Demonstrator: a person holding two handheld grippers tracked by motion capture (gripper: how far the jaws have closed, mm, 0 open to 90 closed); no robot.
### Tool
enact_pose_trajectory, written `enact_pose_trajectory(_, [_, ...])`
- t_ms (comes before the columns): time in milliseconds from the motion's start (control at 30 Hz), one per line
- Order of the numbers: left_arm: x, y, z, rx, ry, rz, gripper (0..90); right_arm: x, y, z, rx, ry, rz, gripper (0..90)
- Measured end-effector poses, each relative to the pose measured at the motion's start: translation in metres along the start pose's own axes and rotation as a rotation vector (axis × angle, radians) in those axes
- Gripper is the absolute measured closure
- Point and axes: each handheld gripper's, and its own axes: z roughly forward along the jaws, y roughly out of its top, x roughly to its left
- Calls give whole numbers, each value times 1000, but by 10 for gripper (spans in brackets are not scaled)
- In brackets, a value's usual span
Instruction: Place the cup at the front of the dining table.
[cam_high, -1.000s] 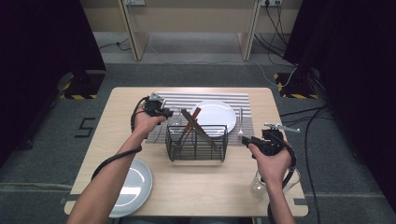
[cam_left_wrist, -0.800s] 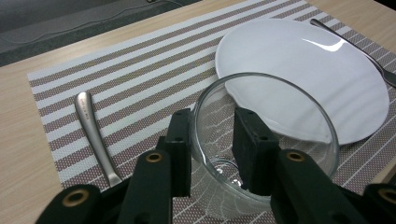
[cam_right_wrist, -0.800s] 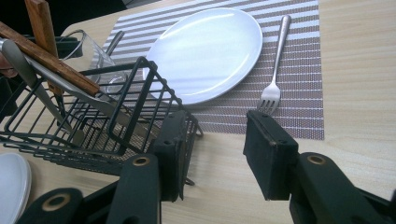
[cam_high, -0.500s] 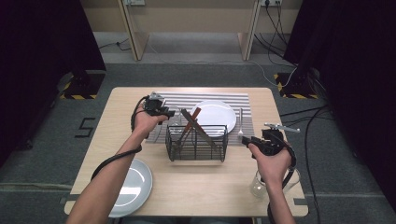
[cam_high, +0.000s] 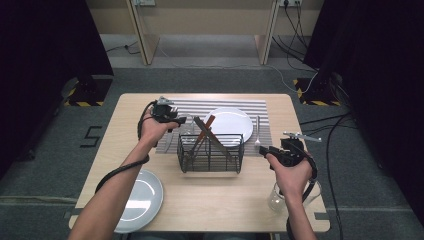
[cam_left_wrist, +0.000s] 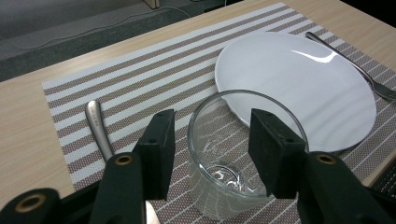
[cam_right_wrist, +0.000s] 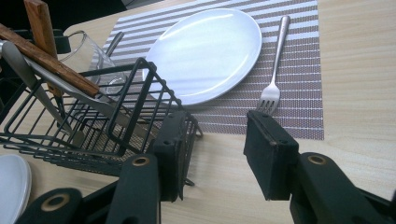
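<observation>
On the striped placemat (cam_high: 220, 106), at the plate's (cam_left_wrist: 299, 84) nine o'clock, stands an upright glass (cam_left_wrist: 233, 154). The left hand-held gripper (cam_left_wrist: 210, 140) is spread around it, one jaw each side, not yet pressing. The right hand-held gripper (cam_right_wrist: 212, 149) waits spread at three o'clock of the basket (cam_right_wrist: 93, 126), farther away.

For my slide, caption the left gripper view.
Open tool straddling an empty glass on a striped placemat, white plate behind.

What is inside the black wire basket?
The black wire basket holds long utensils leaning crosswise: two brown wooden handles and a grey metal blade. Their lower ends sit behind the wires, so what they are cannot be told.
</observation>
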Motion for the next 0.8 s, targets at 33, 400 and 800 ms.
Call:
enact_pose_trajectory(33, [-1,0,0,0,-2,0,500,0,0,0,0,0,0,583])
enact_pose_trajectory(400, [-2,1,-8,-6,-11,-1,459,0,0,-1,-1,0,1,584])
enact_pose_trajectory(800, [-2,-1,-15,-23,-25,5,432,-1,0,1,2,-3,2,584])
